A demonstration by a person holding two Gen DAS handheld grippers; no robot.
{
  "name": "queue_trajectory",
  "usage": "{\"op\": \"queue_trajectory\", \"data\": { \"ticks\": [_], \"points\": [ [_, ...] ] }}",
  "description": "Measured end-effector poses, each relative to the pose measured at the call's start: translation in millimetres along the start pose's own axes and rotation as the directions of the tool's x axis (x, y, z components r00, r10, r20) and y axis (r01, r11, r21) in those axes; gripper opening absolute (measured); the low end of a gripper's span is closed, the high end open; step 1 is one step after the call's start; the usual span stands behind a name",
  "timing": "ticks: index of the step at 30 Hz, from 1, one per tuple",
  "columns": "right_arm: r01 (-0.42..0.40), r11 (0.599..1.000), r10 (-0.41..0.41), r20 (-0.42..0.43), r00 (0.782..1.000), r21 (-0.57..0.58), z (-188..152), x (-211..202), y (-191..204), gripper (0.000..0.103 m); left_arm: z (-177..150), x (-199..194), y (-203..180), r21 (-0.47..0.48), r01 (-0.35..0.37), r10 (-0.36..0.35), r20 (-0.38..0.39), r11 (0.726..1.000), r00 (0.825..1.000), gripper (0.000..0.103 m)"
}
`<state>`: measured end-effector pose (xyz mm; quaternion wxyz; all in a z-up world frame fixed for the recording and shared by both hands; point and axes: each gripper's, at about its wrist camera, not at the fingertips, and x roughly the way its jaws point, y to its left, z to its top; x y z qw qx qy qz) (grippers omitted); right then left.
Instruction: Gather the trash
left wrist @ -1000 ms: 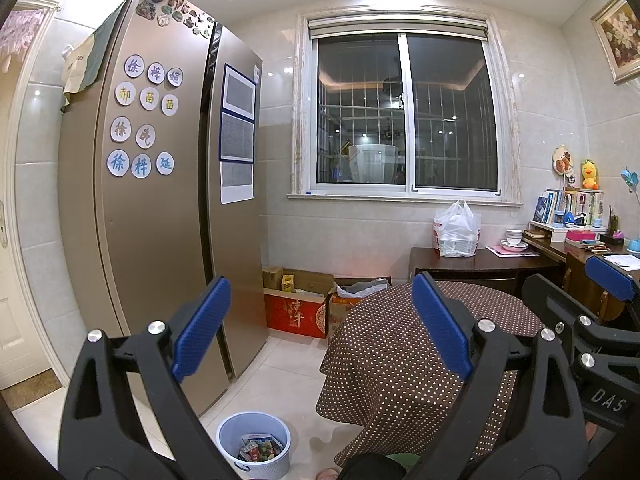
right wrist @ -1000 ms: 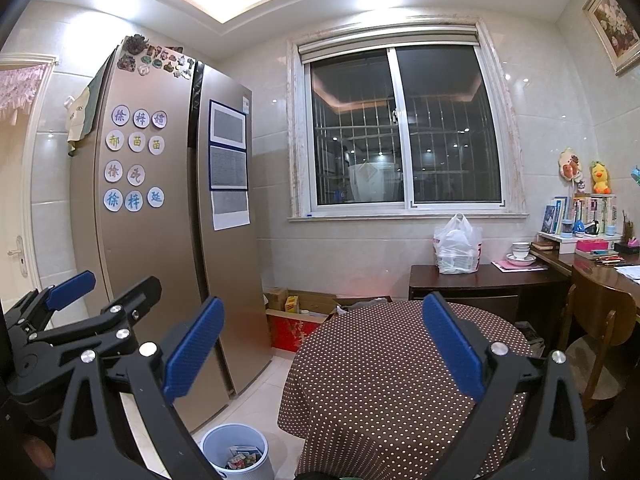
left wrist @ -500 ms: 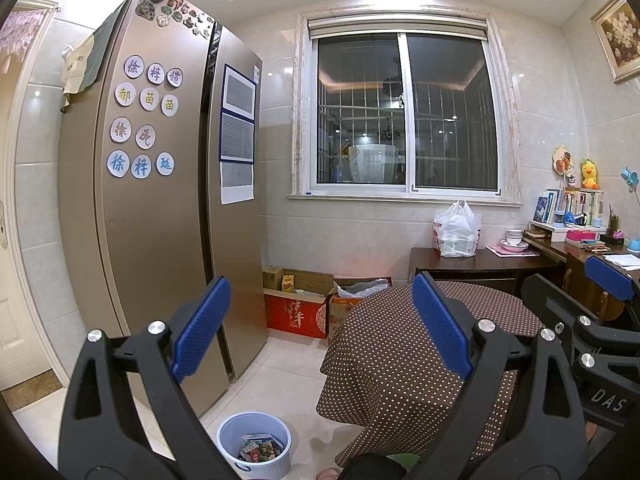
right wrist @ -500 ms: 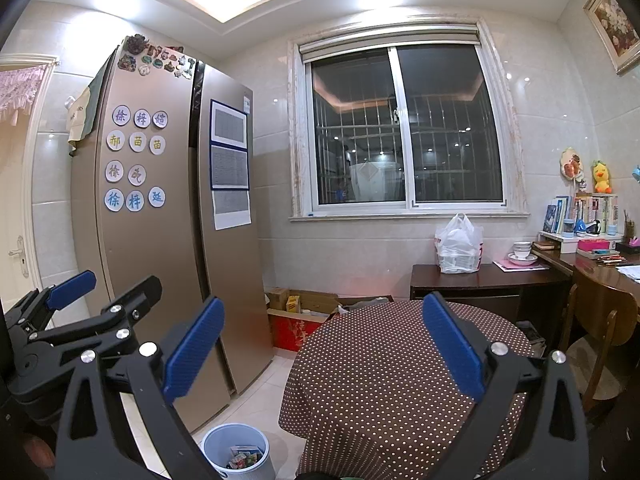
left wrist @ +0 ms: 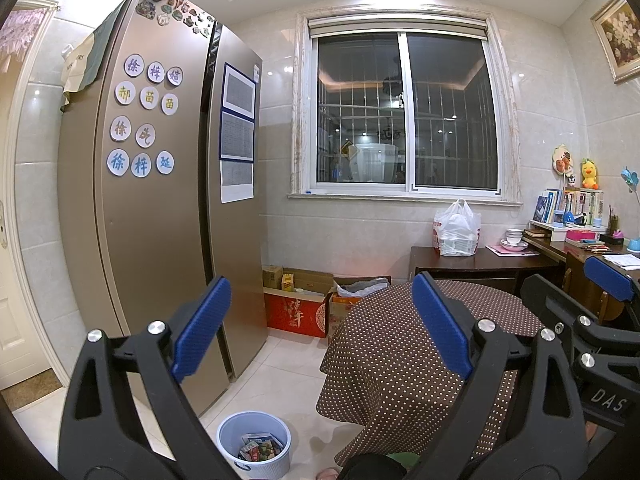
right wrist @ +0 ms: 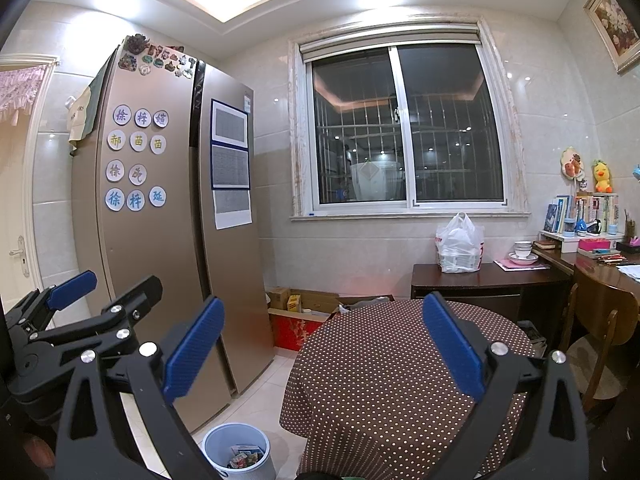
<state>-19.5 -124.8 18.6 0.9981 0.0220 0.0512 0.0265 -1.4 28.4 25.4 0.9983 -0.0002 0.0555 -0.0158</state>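
A pale blue waste bin (left wrist: 254, 444) stands on the tiled floor beside the fridge, with colourful wrappers (left wrist: 259, 449) inside it; the right wrist view shows the same bin (right wrist: 236, 454) low down. My left gripper (left wrist: 320, 332) is open and holds nothing, raised well above the floor. My right gripper (right wrist: 324, 354) is open too, with nothing between its blue pads. Each gripper shows at the edge of the other's view. A round table under a brown dotted cloth (left wrist: 404, 360) lies ahead, with no trash visible on it.
A tall bronze fridge (left wrist: 160, 208) fills the left. Cardboard boxes (left wrist: 298, 302) sit against the wall under the window. A dark side table (left wrist: 480, 268) carries a white plastic bag (left wrist: 456, 229). A wooden chair (right wrist: 600, 332) and a cluttered desk stand at the right.
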Motion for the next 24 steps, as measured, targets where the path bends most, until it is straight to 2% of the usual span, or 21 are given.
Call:
{"op": "queue_trajectory", "data": {
  "ticks": [17,24],
  "points": [
    [-0.009,1.000,0.009,-0.016,1.000,0.007,-4.5,1.1,13.5,0.097,-10.9,3.3,3.6,-0.003,0.003,-0.003,-0.018,1.000,1.000,0.090],
    [-0.020,1.000,0.021,-0.064,0.998,0.017,-9.1,18.7,17.0,0.097,-19.9,14.1,2.4,-0.002,0.001,-0.001,-0.065,1.000,0.998,0.091]
  ]
}}
